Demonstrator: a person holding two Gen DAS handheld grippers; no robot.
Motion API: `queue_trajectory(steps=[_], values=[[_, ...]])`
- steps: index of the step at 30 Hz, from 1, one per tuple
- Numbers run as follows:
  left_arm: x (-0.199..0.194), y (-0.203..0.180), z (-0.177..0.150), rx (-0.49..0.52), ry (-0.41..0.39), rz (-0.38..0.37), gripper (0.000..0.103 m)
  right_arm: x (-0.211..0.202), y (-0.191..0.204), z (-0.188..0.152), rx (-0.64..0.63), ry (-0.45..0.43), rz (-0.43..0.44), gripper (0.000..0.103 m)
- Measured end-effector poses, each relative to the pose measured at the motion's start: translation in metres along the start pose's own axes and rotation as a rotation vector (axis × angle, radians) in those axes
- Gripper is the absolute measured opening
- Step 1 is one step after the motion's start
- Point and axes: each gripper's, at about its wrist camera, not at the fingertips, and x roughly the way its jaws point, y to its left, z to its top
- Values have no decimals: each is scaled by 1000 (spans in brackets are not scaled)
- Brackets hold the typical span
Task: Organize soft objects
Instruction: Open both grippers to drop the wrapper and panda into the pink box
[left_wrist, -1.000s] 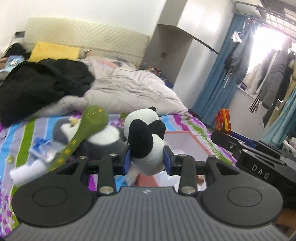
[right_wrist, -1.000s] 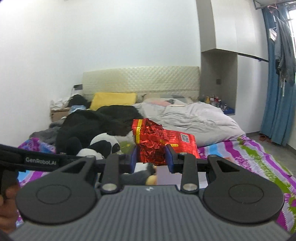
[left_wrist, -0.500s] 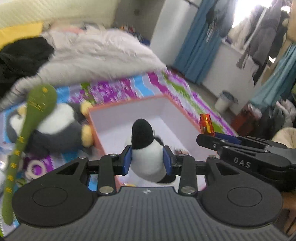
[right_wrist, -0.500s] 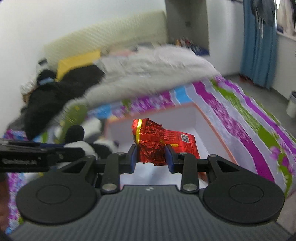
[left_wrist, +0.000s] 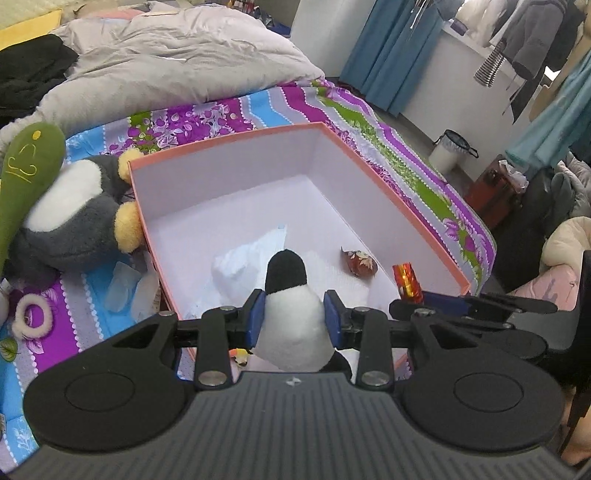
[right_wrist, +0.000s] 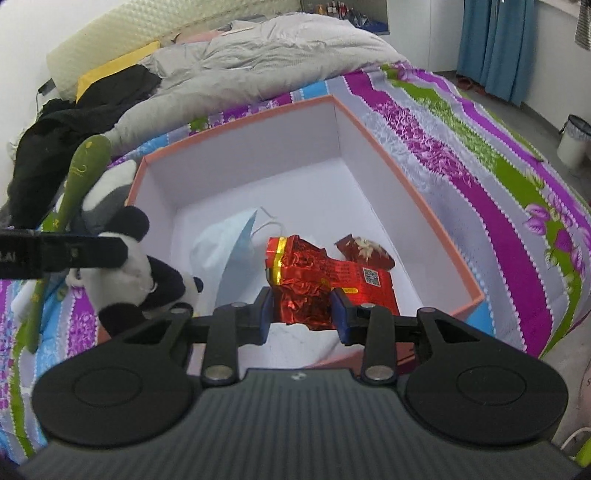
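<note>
The panda (left_wrist: 291, 317) is clamped between the left gripper (left_wrist: 293, 319)'s blue pads and now hangs over the near end of the box (left_wrist: 399, 206); a second ago it was held up level, with the bed's headboard behind it. The red packet (right_wrist: 303, 291) has come the same way: a second ago level with the pillows, now low over the box's near right corner. The right gripper (right_wrist: 303, 317)'s jaws have just been easing apart, though the foil looks to be touching both pads. Inside the box lie a face mask (right_wrist: 225, 251) towards the near left and a small brown sachet (right_wrist: 364, 251) by the right wall. Outside its left wall a penguin (left_wrist: 70, 206) and a green toy (left_wrist: 26, 177) wait on the striped sheet (left_wrist: 236, 114). To my eye both loads are placed for dropping in; the packet seems first.
</note>
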Motion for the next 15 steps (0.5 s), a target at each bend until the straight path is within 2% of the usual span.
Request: queue_trajectory(steps=[4,7,12,15], values=[[-3,-1,2,16,-3,4,45,-3,0,1,-8,-9,-13,44],[-15,-1,1,25,-41,2,46,-11,0,3,-1,-38,-6,45],[-46,-4,-6,81,-125,47,46,-33,7,1,17,-125,19,45],[-67,-3,-14,89,-176,44,46,-52,18,-4,3,-194,27,45]])
